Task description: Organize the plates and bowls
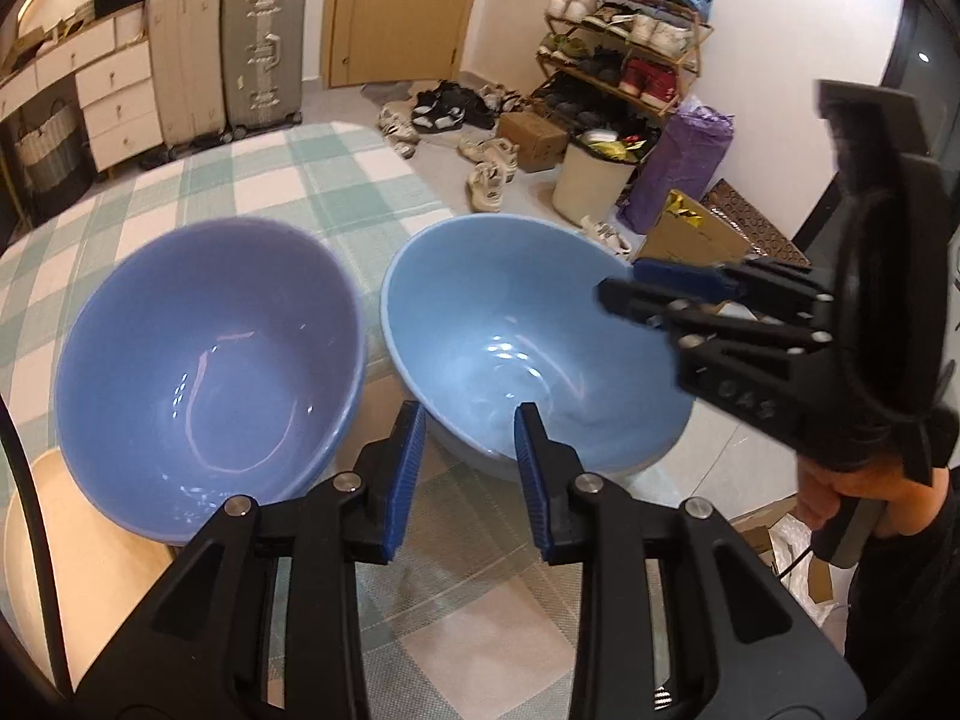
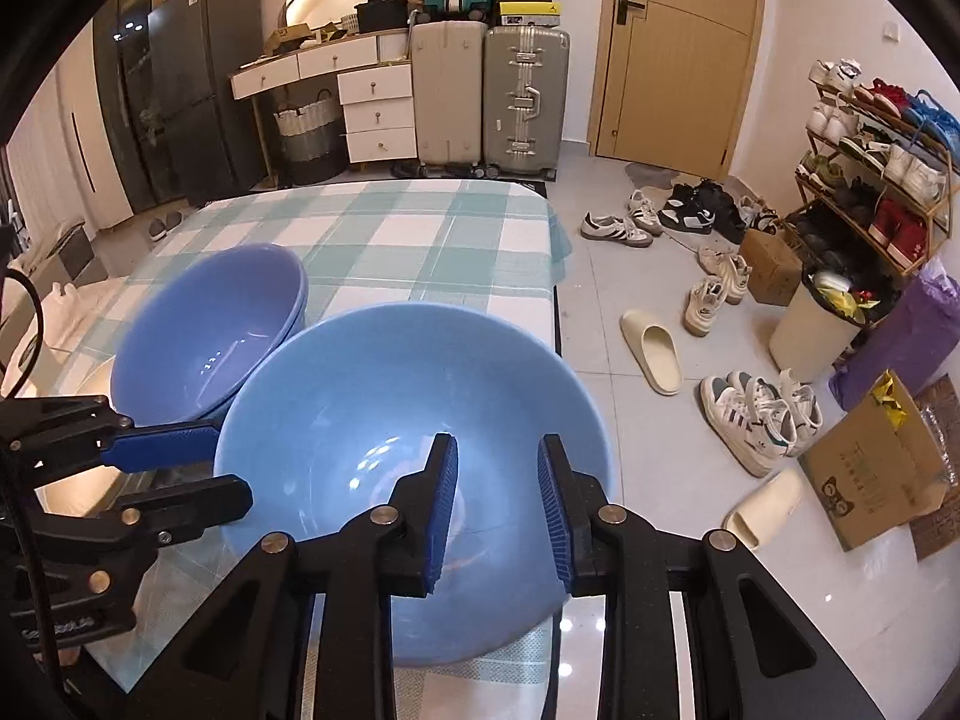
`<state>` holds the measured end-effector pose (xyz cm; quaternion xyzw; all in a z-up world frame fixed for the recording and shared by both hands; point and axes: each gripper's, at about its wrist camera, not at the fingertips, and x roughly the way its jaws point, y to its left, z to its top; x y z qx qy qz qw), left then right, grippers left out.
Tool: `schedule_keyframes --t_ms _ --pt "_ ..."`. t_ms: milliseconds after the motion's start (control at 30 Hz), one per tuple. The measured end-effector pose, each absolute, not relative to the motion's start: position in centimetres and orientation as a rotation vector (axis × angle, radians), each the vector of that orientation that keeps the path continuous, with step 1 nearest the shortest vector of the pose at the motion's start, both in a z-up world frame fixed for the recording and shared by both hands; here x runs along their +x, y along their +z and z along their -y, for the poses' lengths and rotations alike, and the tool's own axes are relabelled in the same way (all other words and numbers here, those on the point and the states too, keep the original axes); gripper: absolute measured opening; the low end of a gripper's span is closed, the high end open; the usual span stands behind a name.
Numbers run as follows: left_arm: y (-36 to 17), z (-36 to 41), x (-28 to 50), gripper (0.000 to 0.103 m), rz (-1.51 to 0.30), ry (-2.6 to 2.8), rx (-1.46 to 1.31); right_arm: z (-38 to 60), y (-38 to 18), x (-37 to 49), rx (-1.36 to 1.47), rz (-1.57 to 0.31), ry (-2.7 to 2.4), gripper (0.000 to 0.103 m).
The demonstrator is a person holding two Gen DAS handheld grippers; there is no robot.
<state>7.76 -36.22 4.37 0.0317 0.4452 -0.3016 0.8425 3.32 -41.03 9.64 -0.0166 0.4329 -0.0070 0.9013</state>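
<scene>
The right gripper (image 1: 618, 291) is motion-blurred; pale plate (image 1: 90, 546) half hidden under bowl.

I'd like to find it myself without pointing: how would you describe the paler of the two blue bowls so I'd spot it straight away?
Start at the table with the green and white checked cloth. Two big bowls sit at its near end, and the light blue bowl is the one by the edge next to the tiled floor. Its neighbour, the purplish-blue bowl, is darker and appears to be nested in another bowl.

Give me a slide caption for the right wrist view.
Right gripper over light blue bowl beside stacked periwinkle bowls on checked tablecloth.
</scene>
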Motion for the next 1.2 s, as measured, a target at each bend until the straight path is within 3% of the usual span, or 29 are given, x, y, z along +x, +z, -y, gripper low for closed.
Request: schedule_keyframes --t_ms 333,700,1200 --pt "2.8 35.2 9.1 0.027 -0.974 -0.624 0.043 43.5 9.1 3.8 0.049 -0.926 -0.039 0.039" --pt "2.4 36.2 9.0 0.027 -0.959 -0.631 0.079 42.8 7.4 4.1 0.018 -0.952 -0.032 0.035" --pt "4.4 35.5 7.7 0.027 -0.909 -0.631 0.073 42.1 9.2 2.7 -0.006 -0.905 -0.04 0.035"
